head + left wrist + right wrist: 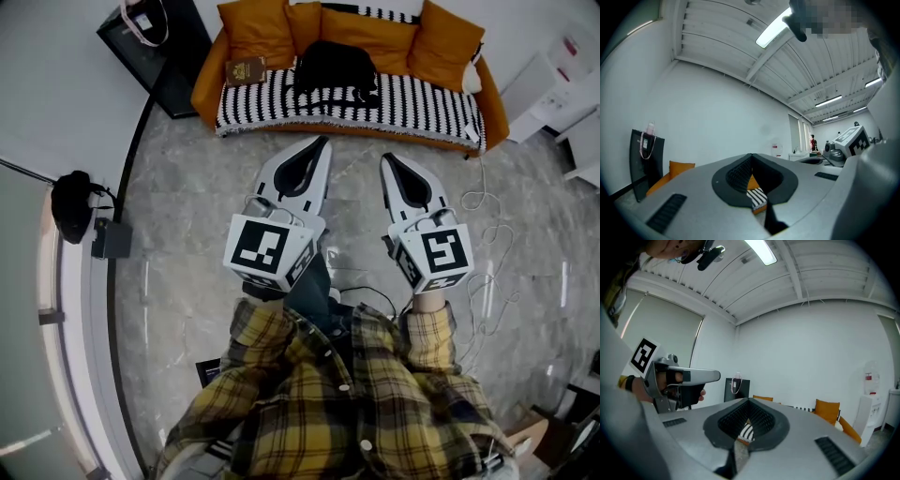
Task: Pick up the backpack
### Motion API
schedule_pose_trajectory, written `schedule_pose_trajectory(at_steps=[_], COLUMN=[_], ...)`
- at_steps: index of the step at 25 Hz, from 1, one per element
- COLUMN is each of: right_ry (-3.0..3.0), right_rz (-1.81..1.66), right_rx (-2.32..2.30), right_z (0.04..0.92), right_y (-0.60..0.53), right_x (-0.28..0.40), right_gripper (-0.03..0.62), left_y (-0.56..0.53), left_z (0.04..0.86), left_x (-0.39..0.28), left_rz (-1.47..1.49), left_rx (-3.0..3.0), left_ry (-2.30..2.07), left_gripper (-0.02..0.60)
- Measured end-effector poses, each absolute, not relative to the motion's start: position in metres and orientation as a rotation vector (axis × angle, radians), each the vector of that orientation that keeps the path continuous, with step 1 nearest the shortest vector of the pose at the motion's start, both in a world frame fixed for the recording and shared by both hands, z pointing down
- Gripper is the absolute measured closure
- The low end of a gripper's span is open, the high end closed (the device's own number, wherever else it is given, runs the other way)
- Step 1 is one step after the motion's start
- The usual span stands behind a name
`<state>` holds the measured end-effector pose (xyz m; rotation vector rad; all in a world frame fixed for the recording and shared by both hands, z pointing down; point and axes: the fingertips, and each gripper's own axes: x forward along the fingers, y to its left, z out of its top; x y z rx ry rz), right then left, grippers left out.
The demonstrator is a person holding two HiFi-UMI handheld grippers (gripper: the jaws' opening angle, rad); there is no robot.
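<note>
**Facing the backpack with both jaws shut**

Looking down from the head view, I held my left gripper and my right gripper side by side over the marble floor. Both pointed towards the sofa. Both pairs of jaws were pressed together with nothing between them, and each gripper view showed the pads meeting at the tip.

The black backpack lay on the sofa's seat against the orange cushions, on top of the black-and-white striped cover. It sat well apart from my jaws, ahead of them and roughly between the two lines they pointed along. Only bare floor lay between the tips and the sofa front.

A small brown booklet rested on the cover just beside the backpack, on its left. A black cabinet stood left of the sofa. Pale cables trailed over the floor to my right.

Through the hollow behind the pads, each gripper view let through only a sliver of stripes and orange.

The booklet carried a gold emblem too small to read. In the right gripper view, a white water dispenser stood by the wall under a red-and-white label that I could not read.
</note>
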<state>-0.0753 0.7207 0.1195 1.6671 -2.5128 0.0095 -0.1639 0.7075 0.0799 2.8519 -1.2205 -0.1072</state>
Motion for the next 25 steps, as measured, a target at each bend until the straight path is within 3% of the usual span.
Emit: schedule_pose_trajectory(at_steps=[25], right_ry=[-2.422], right_rz=[0.042], right_rx=[1.755], right_z=[0.133], right_y=[0.454], right_x=[-0.089], right_gripper=[0.579], left_y=[0.432], left_z=[0.094], left_x=[-0.183], left_rz=[-0.083], left_rx=[2.857], left_ry=[-1.134], left_gripper=[0.565])
